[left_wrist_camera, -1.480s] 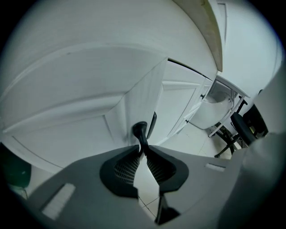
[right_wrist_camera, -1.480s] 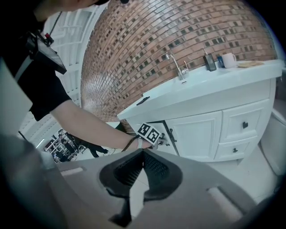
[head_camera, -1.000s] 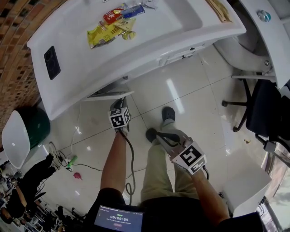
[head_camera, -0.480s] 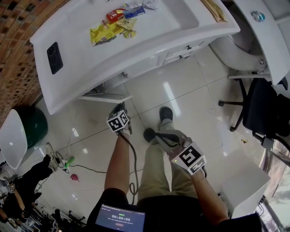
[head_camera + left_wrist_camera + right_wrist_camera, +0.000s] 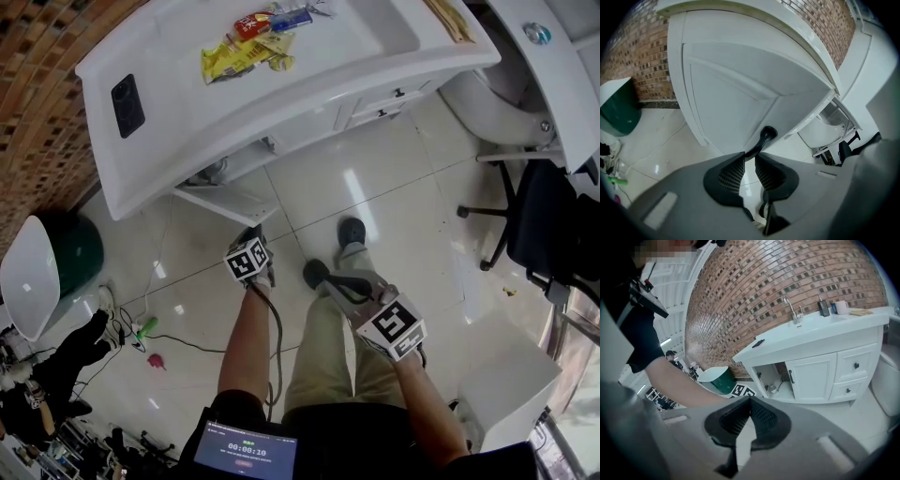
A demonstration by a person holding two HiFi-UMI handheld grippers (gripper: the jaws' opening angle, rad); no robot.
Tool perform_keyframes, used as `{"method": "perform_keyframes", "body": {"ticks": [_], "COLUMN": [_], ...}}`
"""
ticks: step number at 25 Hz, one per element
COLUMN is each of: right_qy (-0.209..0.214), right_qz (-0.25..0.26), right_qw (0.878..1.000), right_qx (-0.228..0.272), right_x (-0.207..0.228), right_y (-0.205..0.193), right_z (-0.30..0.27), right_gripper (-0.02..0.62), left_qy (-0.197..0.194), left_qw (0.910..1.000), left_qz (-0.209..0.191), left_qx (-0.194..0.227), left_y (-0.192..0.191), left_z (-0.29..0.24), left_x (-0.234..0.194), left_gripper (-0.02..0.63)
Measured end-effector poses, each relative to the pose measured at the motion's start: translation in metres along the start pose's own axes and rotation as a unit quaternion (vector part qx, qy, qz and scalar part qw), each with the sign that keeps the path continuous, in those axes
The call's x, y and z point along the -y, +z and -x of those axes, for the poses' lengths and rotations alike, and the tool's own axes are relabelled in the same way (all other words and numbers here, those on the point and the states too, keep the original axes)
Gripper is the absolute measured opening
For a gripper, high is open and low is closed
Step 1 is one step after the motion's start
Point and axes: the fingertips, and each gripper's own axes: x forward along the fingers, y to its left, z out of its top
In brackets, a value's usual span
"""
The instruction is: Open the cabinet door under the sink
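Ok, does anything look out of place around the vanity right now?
Yes: snack wrappers lie scattered on the vanity top, odd for a washstand. A thin cable and a pink item lie loose on the floor. Nothing looks spilled or broken.

In the head view, the countertop (image 5: 187, 131) hides most of the cabinet door (image 5: 230, 199). In the left gripper view, the door handle (image 5: 765, 136) enters the gap between the closing jaws of the left gripper (image 5: 749, 161), its lower end lost behind their tips. In the right gripper view, the items (image 5: 774, 389) inside the cabinet (image 5: 764, 373) are too small to identify.
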Motion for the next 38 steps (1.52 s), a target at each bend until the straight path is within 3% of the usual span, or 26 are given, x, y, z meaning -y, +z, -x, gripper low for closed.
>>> {"method": "perform_keyframes", "body": {"ticks": [18, 38], "right_qy": [0.02, 0.024], "right_qz": [-0.002, -0.002], "right_qw": [1.0, 0.999], "right_qx": [-0.015, -0.022], "right_x": [-0.031, -0.039], "right_y": [-0.019, -0.031], "right_z": [-0.014, -0.011], "right_gripper": [-0.008, -0.008], "left_qy": [0.036, 0.077], "left_qw": [0.9989, 0.9958], "left_qz": [0.03, 0.049], "left_qx": [-0.002, -0.006], "left_y": [-0.043, -0.057], "left_z": [0.047, 0.075], "left_x": [-0.073, -0.132], "left_gripper": [0.071, 0.047]}}
